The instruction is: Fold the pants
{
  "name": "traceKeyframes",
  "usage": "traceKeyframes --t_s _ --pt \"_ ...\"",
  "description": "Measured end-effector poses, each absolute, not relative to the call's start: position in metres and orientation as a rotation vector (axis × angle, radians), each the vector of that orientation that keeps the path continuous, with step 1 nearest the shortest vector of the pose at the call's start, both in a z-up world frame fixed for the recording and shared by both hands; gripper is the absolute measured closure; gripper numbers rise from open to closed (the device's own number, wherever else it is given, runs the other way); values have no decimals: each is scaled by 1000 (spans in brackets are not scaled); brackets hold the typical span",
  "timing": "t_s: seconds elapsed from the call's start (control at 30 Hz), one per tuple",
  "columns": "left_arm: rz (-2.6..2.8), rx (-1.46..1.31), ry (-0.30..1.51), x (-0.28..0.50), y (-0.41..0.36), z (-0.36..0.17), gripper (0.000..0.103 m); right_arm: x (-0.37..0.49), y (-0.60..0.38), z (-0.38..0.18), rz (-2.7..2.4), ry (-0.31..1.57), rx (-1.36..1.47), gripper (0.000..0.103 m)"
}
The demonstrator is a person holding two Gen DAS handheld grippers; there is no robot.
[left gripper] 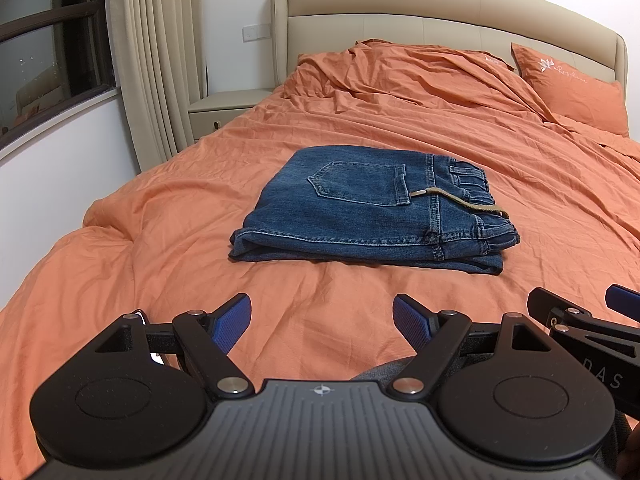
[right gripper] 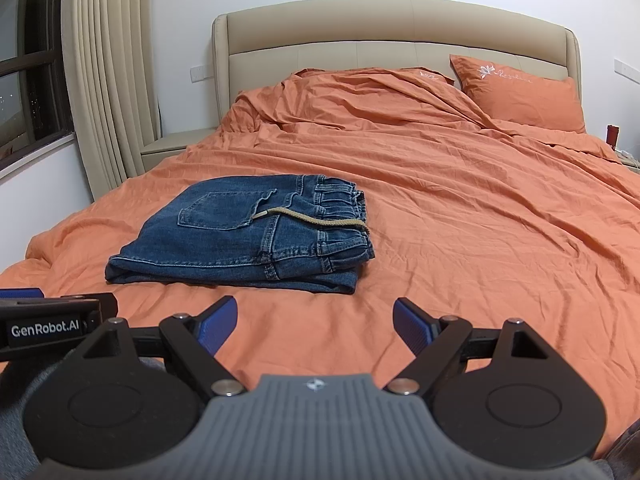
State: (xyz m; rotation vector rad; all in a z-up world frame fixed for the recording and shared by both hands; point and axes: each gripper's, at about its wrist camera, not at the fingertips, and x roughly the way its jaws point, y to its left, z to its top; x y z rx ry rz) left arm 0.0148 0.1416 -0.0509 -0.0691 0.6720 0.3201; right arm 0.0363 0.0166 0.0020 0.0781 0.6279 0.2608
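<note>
A pair of blue jeans [left gripper: 368,208] lies folded into a compact stack on the orange bed cover [left gripper: 200,208], back pocket up, waistband to the right, with a tan drawstring [left gripper: 460,202] across it. The jeans also show in the right wrist view [right gripper: 240,236], ahead and to the left. My left gripper [left gripper: 322,320] is open and empty, held back from the jeans near the bed's front. My right gripper [right gripper: 314,318] is open and empty, beside the left one; it shows at the right edge of the left wrist view [left gripper: 580,312].
An orange pillow [right gripper: 520,92] leans on the beige headboard [right gripper: 400,32] at the back right. A beige nightstand [left gripper: 224,112], curtains [left gripper: 156,60] and a dark window [left gripper: 44,52] stand to the left. A red object [right gripper: 612,134] sits beyond the bed's right side.
</note>
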Motion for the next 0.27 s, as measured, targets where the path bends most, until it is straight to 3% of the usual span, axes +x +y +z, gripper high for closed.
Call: traceKeyframes --t_s 0.27 --pt "320 -71 673 15 141 -51 9 36 15 1 263 630 75 22"
